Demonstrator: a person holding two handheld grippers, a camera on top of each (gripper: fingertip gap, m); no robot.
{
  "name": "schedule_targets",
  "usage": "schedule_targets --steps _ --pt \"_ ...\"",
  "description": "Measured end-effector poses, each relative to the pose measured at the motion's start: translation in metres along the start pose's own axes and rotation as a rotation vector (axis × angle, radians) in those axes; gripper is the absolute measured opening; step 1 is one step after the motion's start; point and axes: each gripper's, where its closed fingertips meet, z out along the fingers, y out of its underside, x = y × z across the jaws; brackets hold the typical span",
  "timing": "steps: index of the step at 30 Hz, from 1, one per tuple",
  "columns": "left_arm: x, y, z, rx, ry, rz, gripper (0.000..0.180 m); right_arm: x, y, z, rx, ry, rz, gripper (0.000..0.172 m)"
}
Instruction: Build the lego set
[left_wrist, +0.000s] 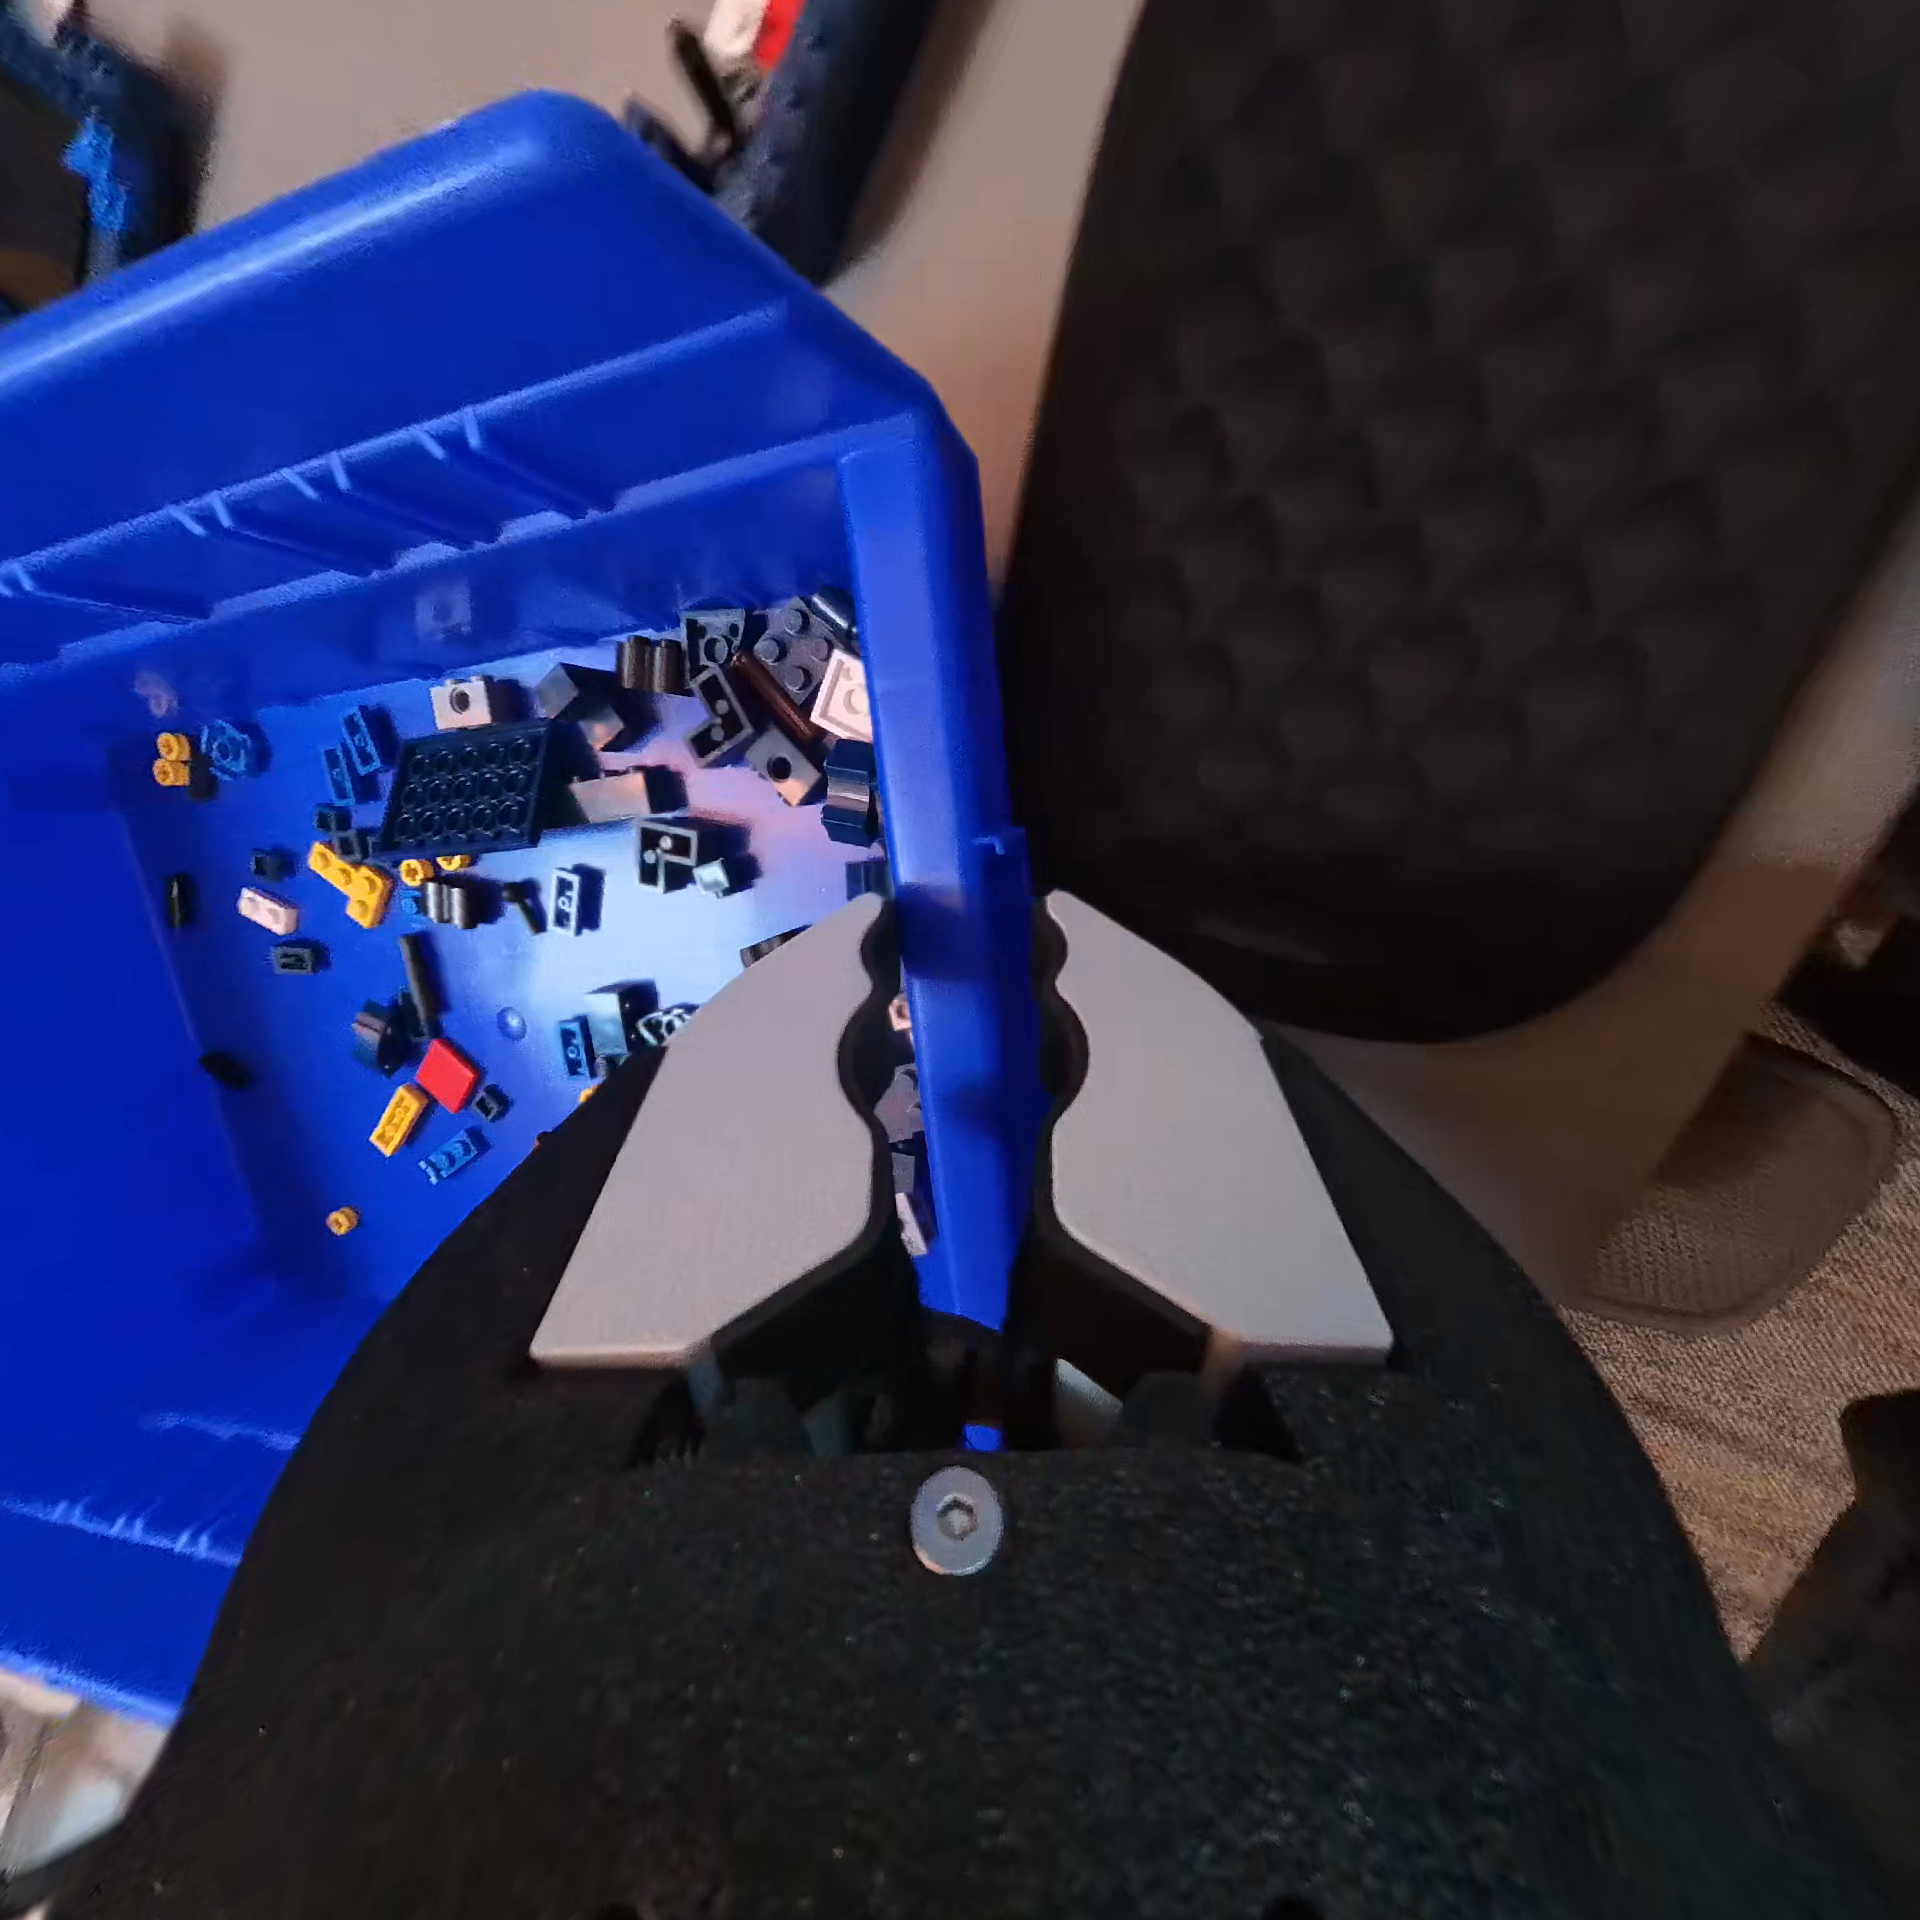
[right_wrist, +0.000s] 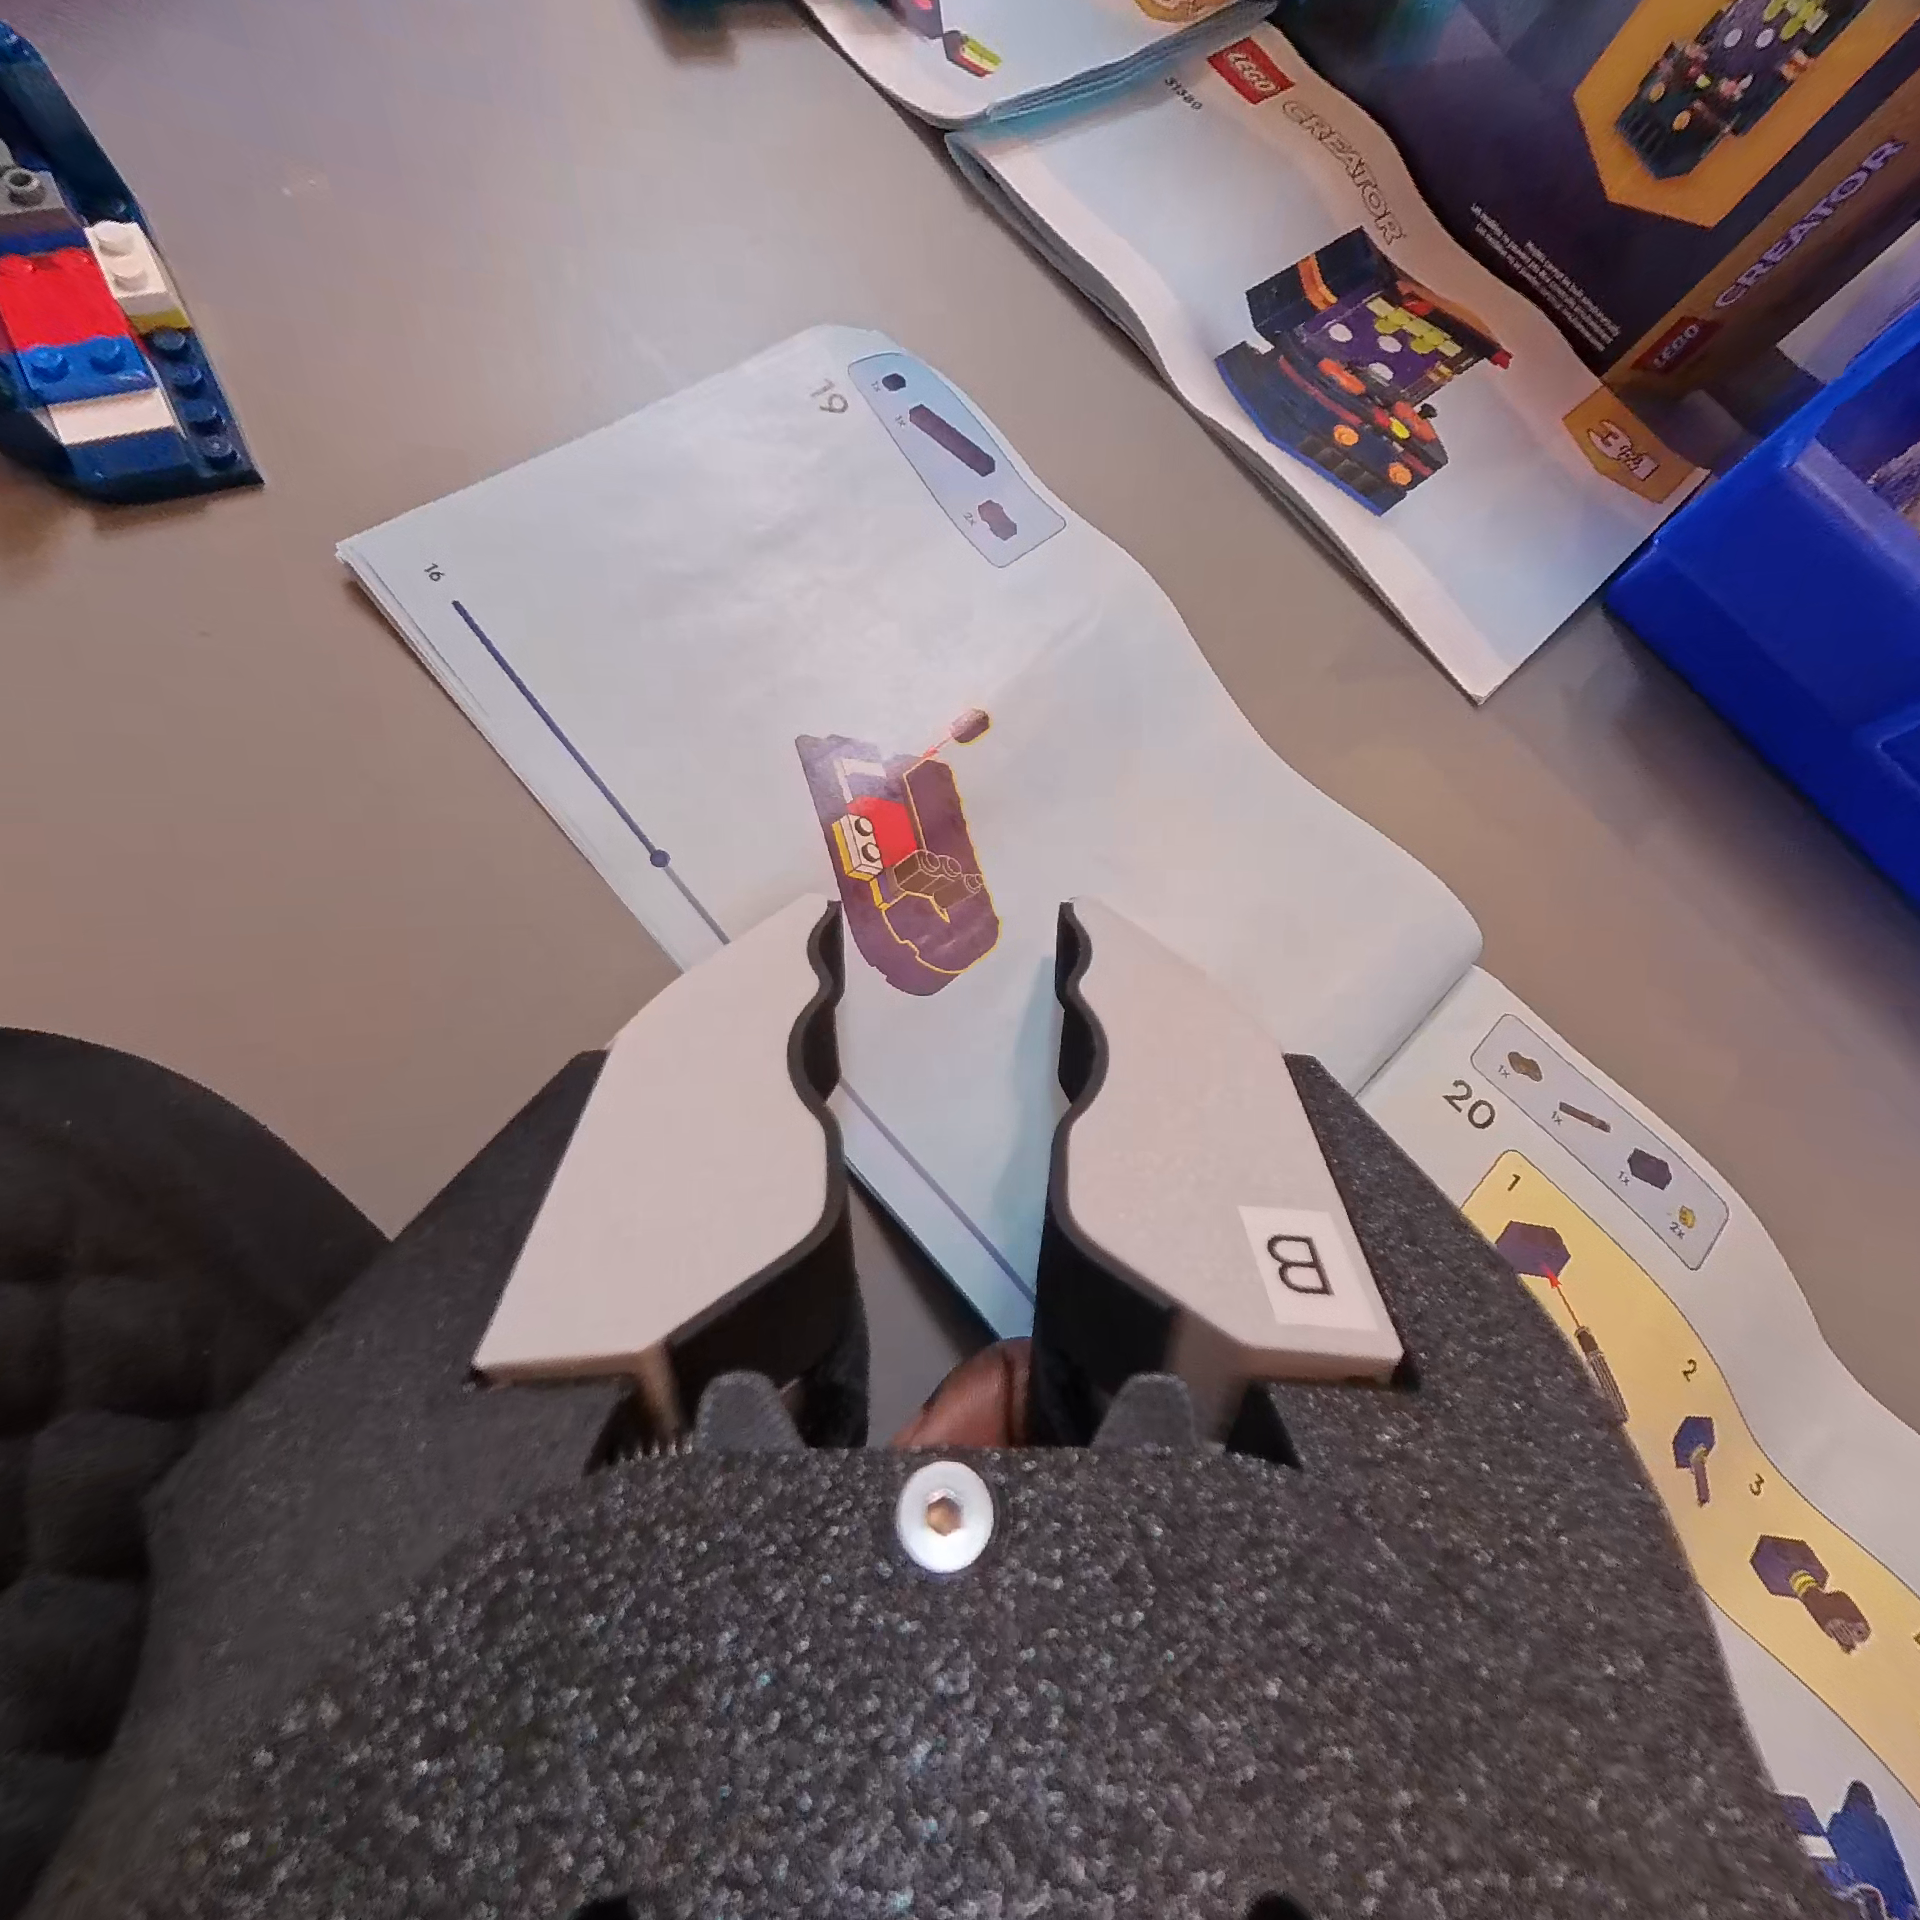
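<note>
Between the fingers of the left hand-held gripper (left_wrist: 961, 997) runs the side wall of a blue plastic bin (left_wrist: 582, 343); both dark pads press on that wall, one from inside the bin and one from outside, so the bin is gripped by its edge. It appears tilted in the view, its floor facing the camera. Loose toy bricks (left_wrist: 623, 769) lie scattered across the floor, most of them black or dark grey and gathered toward the gripped wall. Among them are a dark studded plate (left_wrist: 468, 784), a few yellow pieces (left_wrist: 351, 883), a flat red tile (left_wrist: 449, 1073) and a pale pink piece (left_wrist: 268, 910). Just beyond the gripped wall stands a black padded chair back (left_wrist: 1455, 520), with beige carpet (left_wrist: 1745, 1382) below it.

Over the grey bench (right_wrist: 364, 260), the right hand-held gripper (right_wrist: 945, 940) hangs with its fingers apart and nothing between them. Beneath it lies an open instruction booklet (right_wrist: 748, 582), the printed drawing on its pale blue page showing in the gap. A second booklet (right_wrist: 1226, 343) lies farther off to the right, beside a printed cardboard box (right_wrist: 1725, 208). Another blue bin (right_wrist: 1787, 623) sits at the right edge, well apart from this gripper. A partly built model (right_wrist: 94, 353) of red, white and blue bricks rests at the far left of the bench.
</note>
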Motion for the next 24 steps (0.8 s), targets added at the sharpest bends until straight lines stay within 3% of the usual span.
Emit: schedule_targets --steps 8,11,15,17,21,24 --pt "0.002 -0.007 -0.005 0.068 0.031 -0.029 0.023 -0.001 0.000 -0.001 -0.001 -0.005 -0.012 0.037" --pt "-0.013 -0.029 -0.035 0.278 -0.048 -0.112 0.033 -0.002 0.000 0.000 0.007 -0.029 0.021 0.036" --pt "-0.064 -0.033 -0.088 0.500 -0.299 -0.296 0.038 -0.002 0.001 0.001 0.008 -0.048 0.042 0.037" --pt "-0.078 -0.019 -0.095 0.457 -0.336 -0.347 0.041 -0.002 0.000 0.001 0.010 -0.044 0.032 0.037" --pt "-0.078 0.006 -0.077 0.242 -0.214 -0.286 0.035 -0.002 0.000 0.000 0.010 -0.042 0.021 0.036" --pt "-0.076 0.009 -0.070 0.180 -0.135 -0.260 0.030 -0.002 0.000 0.000 0.011 -0.040 0.018 0.036"
